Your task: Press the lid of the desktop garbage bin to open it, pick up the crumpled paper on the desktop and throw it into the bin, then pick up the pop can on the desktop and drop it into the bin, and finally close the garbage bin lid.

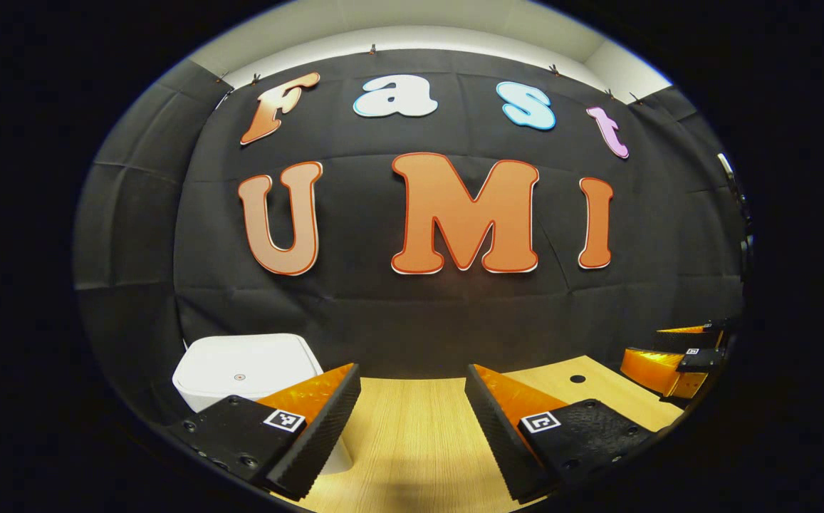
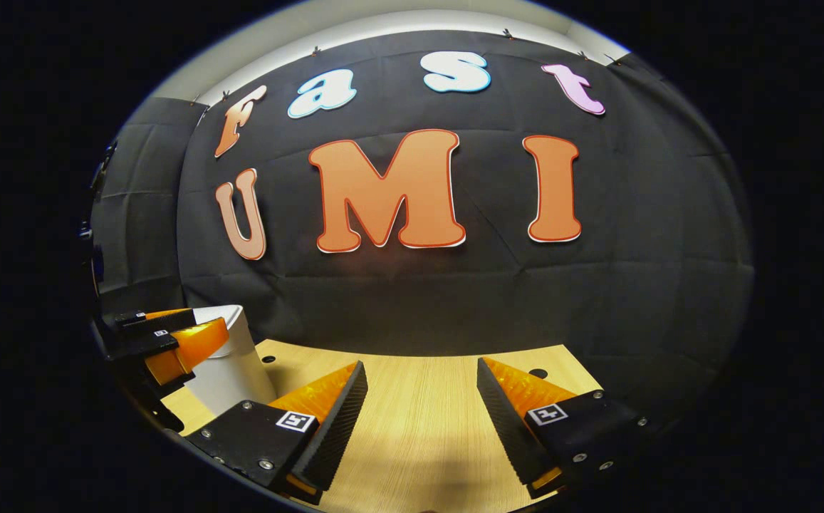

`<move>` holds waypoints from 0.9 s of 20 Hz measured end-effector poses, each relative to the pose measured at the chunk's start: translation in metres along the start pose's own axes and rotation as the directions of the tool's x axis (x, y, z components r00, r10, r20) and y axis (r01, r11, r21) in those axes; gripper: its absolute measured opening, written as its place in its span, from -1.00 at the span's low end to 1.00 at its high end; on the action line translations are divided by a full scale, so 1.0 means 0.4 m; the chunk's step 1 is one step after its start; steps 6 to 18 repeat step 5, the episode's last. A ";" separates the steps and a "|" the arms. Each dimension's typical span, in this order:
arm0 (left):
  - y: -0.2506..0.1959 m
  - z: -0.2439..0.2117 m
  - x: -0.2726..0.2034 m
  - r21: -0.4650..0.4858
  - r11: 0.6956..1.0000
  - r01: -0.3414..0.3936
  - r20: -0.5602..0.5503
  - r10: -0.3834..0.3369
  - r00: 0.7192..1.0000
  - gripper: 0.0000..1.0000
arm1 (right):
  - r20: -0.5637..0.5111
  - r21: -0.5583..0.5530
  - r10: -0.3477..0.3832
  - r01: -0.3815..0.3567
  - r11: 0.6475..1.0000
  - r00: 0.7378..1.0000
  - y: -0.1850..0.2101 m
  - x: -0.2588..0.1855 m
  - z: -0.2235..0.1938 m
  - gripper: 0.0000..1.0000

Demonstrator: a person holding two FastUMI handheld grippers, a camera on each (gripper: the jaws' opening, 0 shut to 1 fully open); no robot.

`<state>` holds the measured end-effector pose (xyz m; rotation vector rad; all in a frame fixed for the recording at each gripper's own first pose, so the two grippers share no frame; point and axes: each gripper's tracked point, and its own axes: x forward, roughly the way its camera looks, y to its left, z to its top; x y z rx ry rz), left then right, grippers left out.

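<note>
Bare table [image 1: 419,434] runs ahead to its back edge; the closed bin [image 1: 244,370] sits left. My left gripper [image 1: 412,420] and right gripper [image 2: 422,420] hover level, both released, holding nothing.

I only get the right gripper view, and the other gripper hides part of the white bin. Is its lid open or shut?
Observer: Shut. The left gripper view looks onto the top of the bin, and the lid lies flat.
Operator: Is there a button to press?
Observer: There is a small round mark in the middle of the lid. I cannot tell if it is a button.
Operator: Is the left gripper holding anything?
Observer: No. The left gripper has its jaws wide apart with only bare table between them. The bin sits behind its left finger.
</note>
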<state>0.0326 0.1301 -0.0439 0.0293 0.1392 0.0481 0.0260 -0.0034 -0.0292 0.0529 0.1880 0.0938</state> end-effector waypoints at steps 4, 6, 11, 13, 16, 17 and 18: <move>-0.006 -0.009 -0.003 0.002 1.000 0.008 -0.006 -0.008 1.000 0.88 | -0.007 -0.009 0.006 -0.006 1.000 1.000 0.009 -0.002 -0.007 0.85; -0.005 -0.009 -0.002 0.003 1.000 0.009 -0.005 -0.009 1.000 0.87 | -0.008 -0.011 0.006 -0.006 1.000 1.000 0.010 -0.002 -0.008 0.85; -0.005 -0.009 -0.002 0.003 1.000 0.009 -0.005 -0.009 1.000 0.87 | -0.008 -0.011 0.006 -0.006 1.000 1.000 0.010 -0.002 -0.008 0.85; -0.005 -0.009 -0.002 0.003 1.000 0.009 -0.005 -0.009 1.000 0.87 | -0.008 -0.011 0.006 -0.006 1.000 1.000 0.010 -0.002 -0.008 0.85; -0.005 -0.009 -0.002 0.003 1.000 0.009 -0.005 -0.009 1.000 0.87 | -0.008 -0.011 0.006 -0.006 1.000 1.000 0.010 -0.002 -0.008 0.85; -0.005 -0.009 -0.002 0.003 1.000 0.009 -0.005 -0.009 1.000 0.87 | -0.008 -0.011 0.006 -0.006 1.000 1.000 0.010 -0.002 -0.008 0.85; -0.005 -0.009 -0.002 0.003 1.000 0.009 -0.005 -0.009 1.000 0.87 | -0.008 -0.011 0.006 -0.006 1.000 1.000 0.010 -0.002 -0.008 0.85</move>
